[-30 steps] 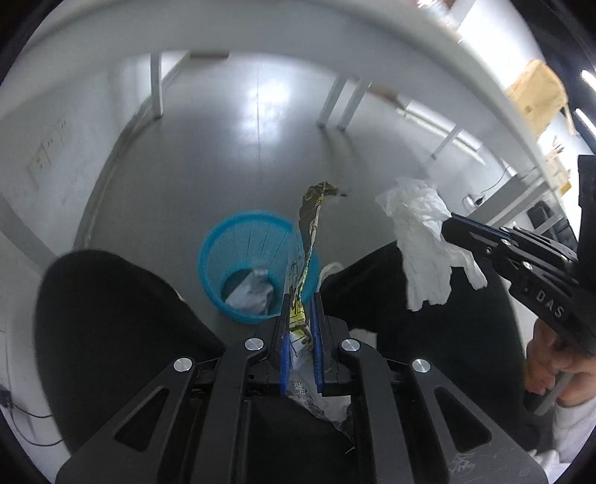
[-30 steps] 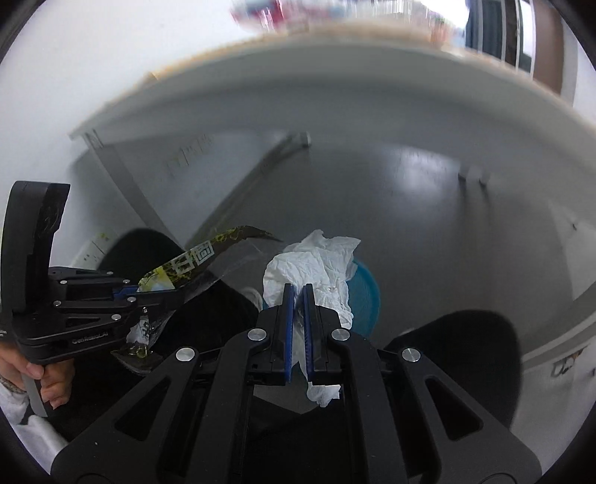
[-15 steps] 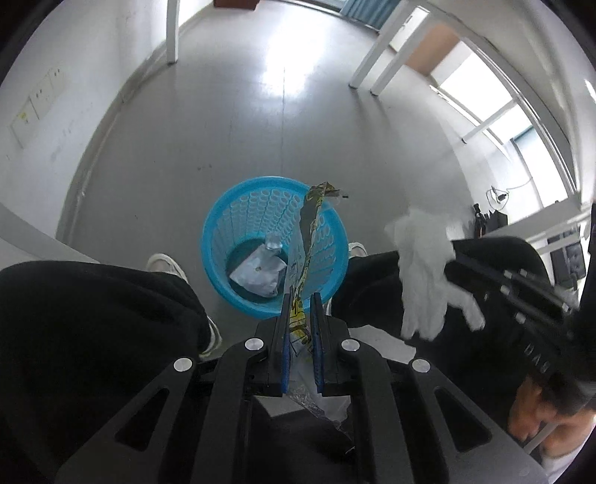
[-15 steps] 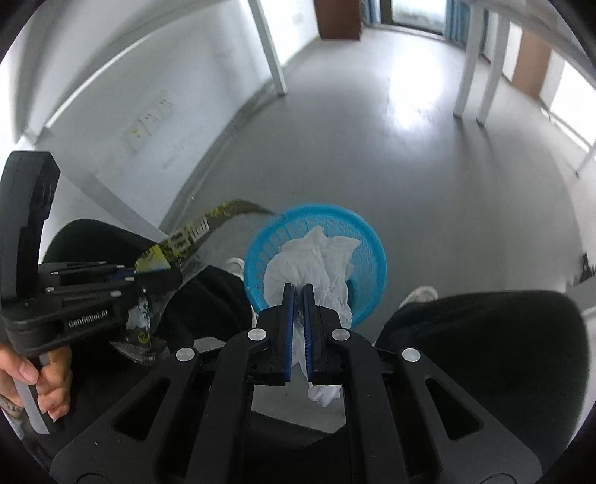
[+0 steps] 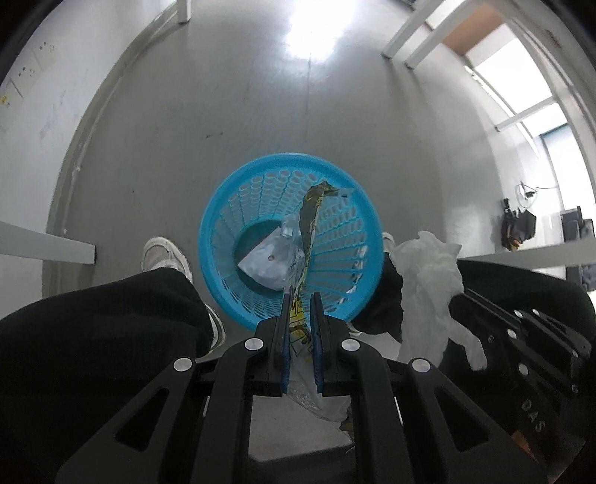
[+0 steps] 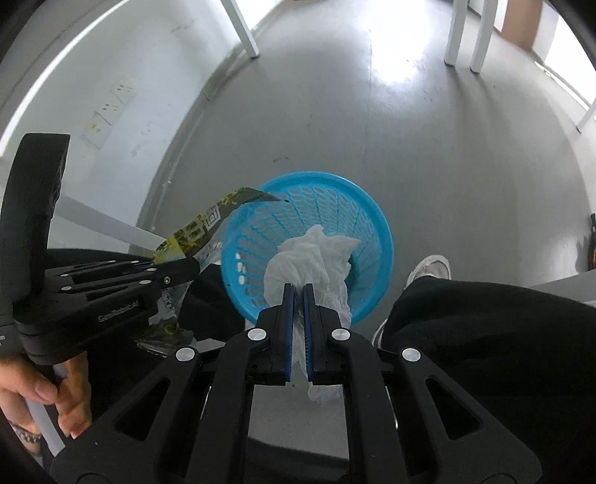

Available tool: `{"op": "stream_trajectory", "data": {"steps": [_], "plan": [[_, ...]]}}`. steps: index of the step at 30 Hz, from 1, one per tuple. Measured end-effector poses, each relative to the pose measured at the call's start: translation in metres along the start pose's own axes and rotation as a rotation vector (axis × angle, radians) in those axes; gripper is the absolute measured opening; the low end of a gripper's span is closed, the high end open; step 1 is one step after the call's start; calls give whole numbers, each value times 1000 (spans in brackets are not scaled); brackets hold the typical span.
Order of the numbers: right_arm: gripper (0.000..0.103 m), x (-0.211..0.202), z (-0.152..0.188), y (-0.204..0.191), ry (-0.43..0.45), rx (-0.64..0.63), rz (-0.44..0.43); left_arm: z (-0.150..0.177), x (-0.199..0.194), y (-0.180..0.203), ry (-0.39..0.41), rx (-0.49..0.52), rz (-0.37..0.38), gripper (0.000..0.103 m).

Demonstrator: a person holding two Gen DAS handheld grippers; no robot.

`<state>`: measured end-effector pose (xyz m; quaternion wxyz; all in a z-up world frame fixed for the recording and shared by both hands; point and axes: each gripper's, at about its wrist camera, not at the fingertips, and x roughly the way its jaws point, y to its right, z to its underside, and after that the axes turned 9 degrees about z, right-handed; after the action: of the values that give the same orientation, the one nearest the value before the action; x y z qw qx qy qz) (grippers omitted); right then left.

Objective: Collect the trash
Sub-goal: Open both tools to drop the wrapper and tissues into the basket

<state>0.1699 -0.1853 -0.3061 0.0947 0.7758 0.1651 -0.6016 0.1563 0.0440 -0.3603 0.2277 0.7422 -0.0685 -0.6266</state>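
A blue plastic waste basket (image 5: 260, 193) (image 6: 368, 216) stands on the grey floor between the person's feet. My left gripper (image 5: 299, 298) is shut on a yellow and black plastic wrapper (image 5: 311, 219) that sticks out over the basket's mouth. My right gripper (image 6: 298, 288) is shut on a crumpled white tissue (image 6: 316, 257) held above the basket. The tissue (image 5: 428, 283) and the right gripper's arm show at the right of the left wrist view; the wrapper (image 6: 201, 227) and the left gripper's body show at the left of the right wrist view. A white bag (image 5: 266, 260) lies in the basket's bottom.
The person's black trouser legs (image 5: 93, 335) (image 6: 503, 335) and white shoes (image 5: 164, 253) (image 6: 432, 266) flank the basket. White table legs (image 6: 246, 29) (image 5: 417, 37) stand farther off on the floor. A white wall (image 6: 111, 93) runs along the left.
Both grippers have come down toward the floor and tilted more steeply; the basket has grown larger and now sits under both held pieces. Neither grip has changed.
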Motion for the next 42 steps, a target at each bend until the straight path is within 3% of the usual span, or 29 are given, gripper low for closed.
{"op": "stream_trajectory", "data": {"steps": [10,19,20,22,23,26,31,42], "plan": [[5,65,-30,11,-141,57,33,-24,41,-19,-98,-72,-50,8],[7,90,-38,20,-188,111,22,-33,56,-24,-141,-105,-70,9],[12,89,-38,21,-187,109,20,-34,56,-23,-135,-101,-67,13],[23,87,-39,22,-177,107,16,-36,52,-21,-104,-92,-64,45],[26,87,-39,22,-172,110,17,-37,49,-21,-87,-91,-65,48],[34,89,-40,25,-168,130,7,-38,46,-24,-66,-111,-74,48],[39,85,-38,27,-162,137,4,-35,39,-27,-45,-140,-72,48],[47,39,-19,14,-88,65,-6,-7,-9,-9,57,-76,-13,49]]}}
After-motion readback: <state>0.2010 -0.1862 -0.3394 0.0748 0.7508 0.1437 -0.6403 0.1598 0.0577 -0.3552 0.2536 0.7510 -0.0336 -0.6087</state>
